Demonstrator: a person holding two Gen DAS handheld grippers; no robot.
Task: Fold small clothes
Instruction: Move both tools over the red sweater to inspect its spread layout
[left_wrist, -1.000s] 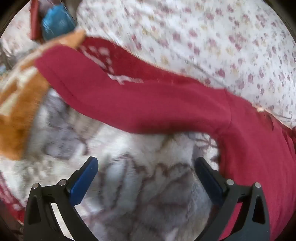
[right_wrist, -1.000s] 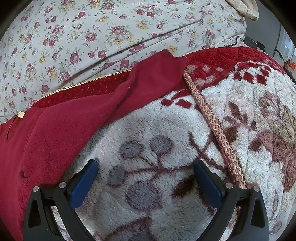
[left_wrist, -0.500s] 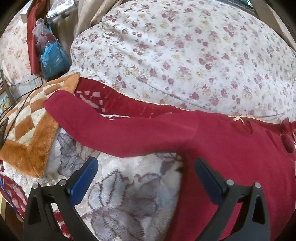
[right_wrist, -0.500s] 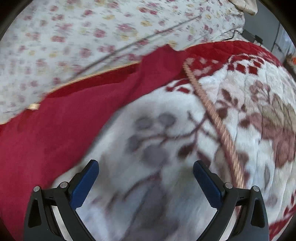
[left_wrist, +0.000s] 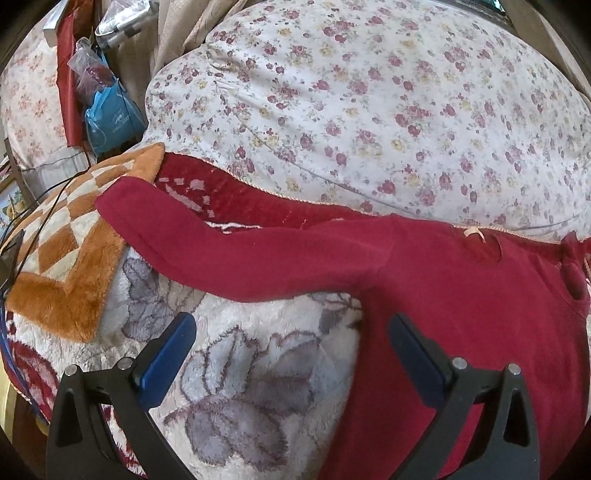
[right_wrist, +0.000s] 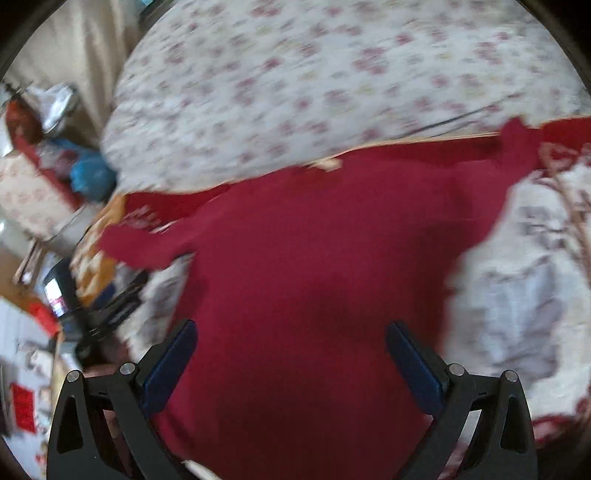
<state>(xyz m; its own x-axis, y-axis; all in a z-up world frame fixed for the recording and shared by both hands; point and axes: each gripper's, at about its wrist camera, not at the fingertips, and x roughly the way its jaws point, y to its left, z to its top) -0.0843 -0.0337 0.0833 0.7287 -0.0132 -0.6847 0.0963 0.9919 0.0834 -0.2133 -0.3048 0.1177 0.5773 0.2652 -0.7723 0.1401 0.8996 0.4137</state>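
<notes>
A dark red long-sleeved top (left_wrist: 461, 295) lies spread flat on a fleecy flowered blanket (left_wrist: 258, 369), neck toward the floral quilt. Its left sleeve (left_wrist: 240, 251) stretches out to the left. In the right wrist view the top's body (right_wrist: 314, 277) fills the middle, with both sleeves spread out. My left gripper (left_wrist: 291, 354) is open and empty, above the blanket just below the left sleeve. My right gripper (right_wrist: 291, 354) is open and empty, above the body of the top. The right wrist view is blurred by motion.
A big floral quilt (left_wrist: 369, 103) lies behind the top. An orange and white checked blanket (left_wrist: 74, 251) lies at the left. A blue bag (left_wrist: 110, 122) and clutter stand at the far left. In the right wrist view, dark objects (right_wrist: 92, 306) sit off the bed's left edge.
My left gripper has pulled back from the sleeve, showing more of the top. My right gripper has swung left from the right sleeve to over the body of the top.
</notes>
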